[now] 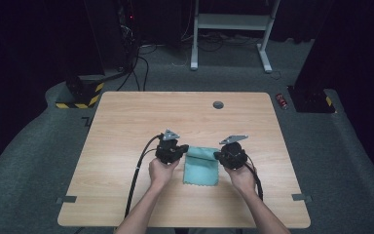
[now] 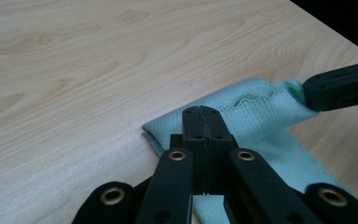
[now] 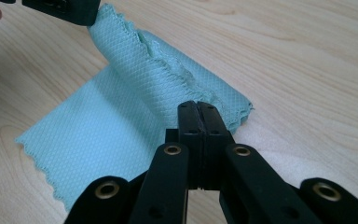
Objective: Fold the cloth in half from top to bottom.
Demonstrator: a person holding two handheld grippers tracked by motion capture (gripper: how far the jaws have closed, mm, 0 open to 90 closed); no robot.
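Cloth (image 1: 201,165): teal, lying on the tabletop (image 1: 126,126) toward the near middle, right between the two tools; its near edge is flat, its far edge is lifted and folding over.
Left tool (image 1: 181,148): sits at the cloth's far left corner, jaws pressed together and pinching that corner; in the left gripper view (image 2: 204,112) the closed tips sit on the folded edge of the fabric.
Right tool (image 1: 217,156): at the cloth's far right corner, jaws also pressed together, pinching the fabric; the right gripper view (image 3: 198,108) shows its tips clamped at the doubled-over corner.
Cloth relative to tools: stretched between both tips along its far edge, which runs rumpled from one tool to the other; the rest trails toward the person and rests on the wood.
Fold: in the right gripper view the cloth (image 3: 121,116) rises in a ridge toward the other tool, top layer curling over the flat part.
Hands: left hand (image 1: 161,171) and right hand (image 1: 242,176) grip the tools from the near side, just beside the cloth.
Tabletop: pale wood, a small dark round grommet (image 1: 218,105) well beyond the cloth.
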